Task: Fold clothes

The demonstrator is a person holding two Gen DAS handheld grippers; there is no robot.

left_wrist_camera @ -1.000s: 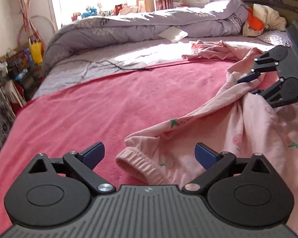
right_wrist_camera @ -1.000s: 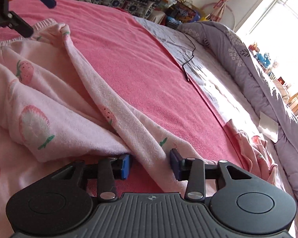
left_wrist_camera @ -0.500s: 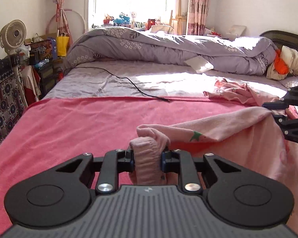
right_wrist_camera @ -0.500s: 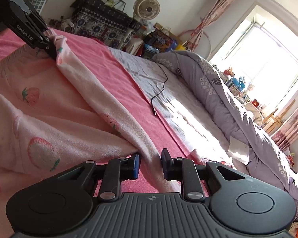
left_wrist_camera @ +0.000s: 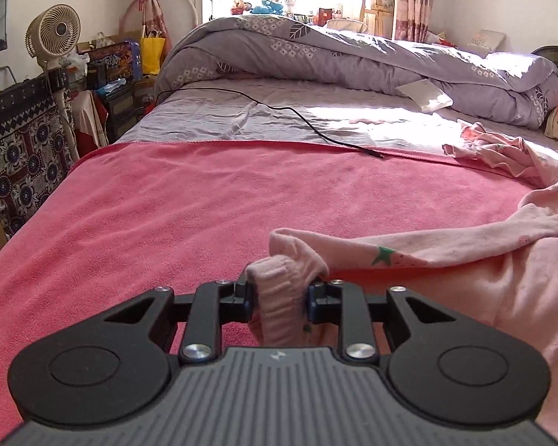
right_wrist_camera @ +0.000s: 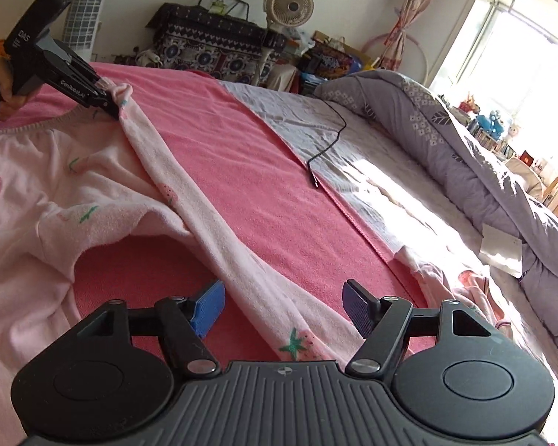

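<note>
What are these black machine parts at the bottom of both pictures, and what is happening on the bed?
Each black part is a hand-held gripper: a two-finger clamp that a person carries, one in each hand, with a camera looking forward along its fingers. So each picture is taken from one tool.

In the left view, the left hand-held gripper is shut on the ribbed cuff of pink strawberry-print pyjama trousers. In the right view, the right hand-held gripper is open, with one trouser leg lying between its blue pads, not clamped. The same view shows the left tool from outside, held by the person's hand.

The trousers lie on a red blanket on the bed. Behind are a grey quilt and a black cable.
</note>
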